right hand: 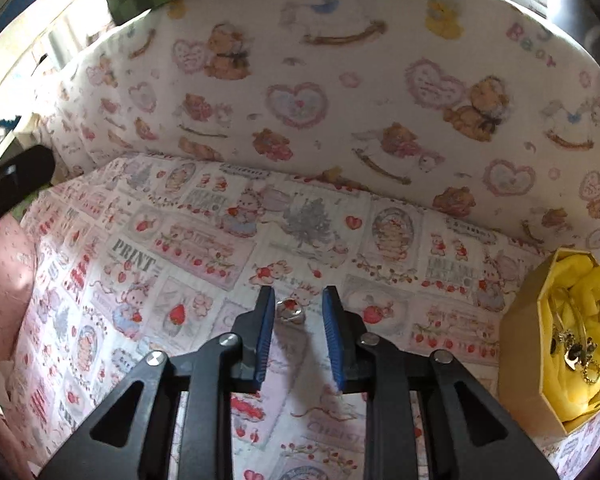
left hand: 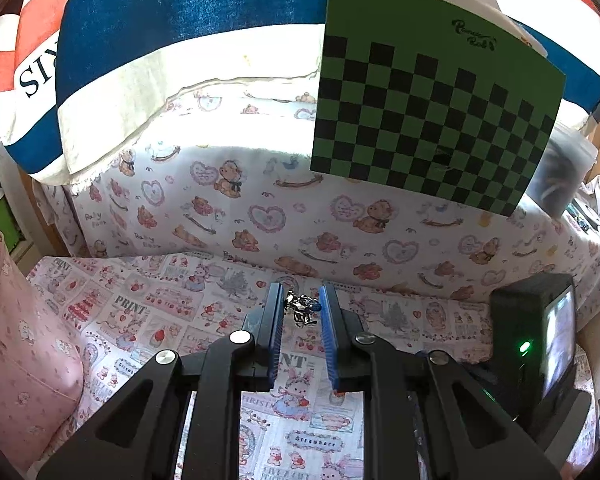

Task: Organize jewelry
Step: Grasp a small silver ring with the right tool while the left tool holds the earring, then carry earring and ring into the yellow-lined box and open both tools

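In the left wrist view, my left gripper [left hand: 302, 300] is open, and a small silver and blue charm piece [left hand: 302, 309] lies on the printed cloth [left hand: 148, 308] between its fingertips, touching neither. In the right wrist view, my right gripper [right hand: 298, 302] is open around a silver ring [right hand: 290, 310] that lies on the cloth nearer the left fingertip. A gold octagonal box [right hand: 556, 344] with yellow lining stands at the right and holds gold jewelry [right hand: 576, 354].
A teddy-bear print cloth wall [left hand: 300, 208] rises behind the work surface. A green checkered board [left hand: 432, 116] leans at the back right. A pink pouch [left hand: 16, 344] sits at the left. The other gripper's body [left hand: 536, 344] stands at the right.
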`<state>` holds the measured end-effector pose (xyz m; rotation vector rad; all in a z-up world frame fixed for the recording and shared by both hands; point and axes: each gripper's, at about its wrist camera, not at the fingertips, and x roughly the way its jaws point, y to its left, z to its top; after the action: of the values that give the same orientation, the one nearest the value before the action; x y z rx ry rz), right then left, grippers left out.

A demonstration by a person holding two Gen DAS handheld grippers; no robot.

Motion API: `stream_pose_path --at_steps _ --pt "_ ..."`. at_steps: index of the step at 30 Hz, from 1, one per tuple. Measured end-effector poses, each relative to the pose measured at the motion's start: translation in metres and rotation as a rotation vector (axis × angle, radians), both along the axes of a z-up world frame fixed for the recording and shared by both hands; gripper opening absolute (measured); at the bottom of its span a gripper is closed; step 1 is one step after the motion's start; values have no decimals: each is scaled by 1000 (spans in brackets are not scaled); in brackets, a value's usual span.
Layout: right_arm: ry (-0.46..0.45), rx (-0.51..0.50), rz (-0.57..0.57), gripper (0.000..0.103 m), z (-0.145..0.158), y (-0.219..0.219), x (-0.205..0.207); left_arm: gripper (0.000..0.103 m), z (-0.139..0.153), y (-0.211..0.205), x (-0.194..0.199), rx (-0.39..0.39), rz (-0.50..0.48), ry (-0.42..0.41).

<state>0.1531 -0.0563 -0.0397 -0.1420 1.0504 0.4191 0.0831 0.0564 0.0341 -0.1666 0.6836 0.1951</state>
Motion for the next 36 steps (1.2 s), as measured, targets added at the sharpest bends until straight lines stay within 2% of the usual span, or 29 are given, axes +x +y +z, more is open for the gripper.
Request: stream_pose_path --at_steps 3,5,9,18,24,29,33,36 --pt "-39 -66 8 12 -2 8 -8 17 0 1 0 18 12 -7" --pt "-71 -104 -33 12 -1 6 -12 17 -1 1 1 27 22 -5" --pt "-77 -69 -68 12 4 -13 -19 17 -2 2 1 13 20 -5" --pt "-168 -53 -64 12 23 -59 -54 17 0 -17 -1 35 -32 -34" --pt "-242 48 -50 12 41 -91 -72 17 0 -40 -3 96 -63 -51" --pt "-434 123 -118 12 66 -127 -86 17 3 -64 -11 80 -148 -79" --pt "-450 216 -162 12 81 -167 -77 17 7 -82 -19 106 -186 -105" --pt "-445 260 -185 12 86 -186 -73 17 10 -93 -24 94 -209 -114"
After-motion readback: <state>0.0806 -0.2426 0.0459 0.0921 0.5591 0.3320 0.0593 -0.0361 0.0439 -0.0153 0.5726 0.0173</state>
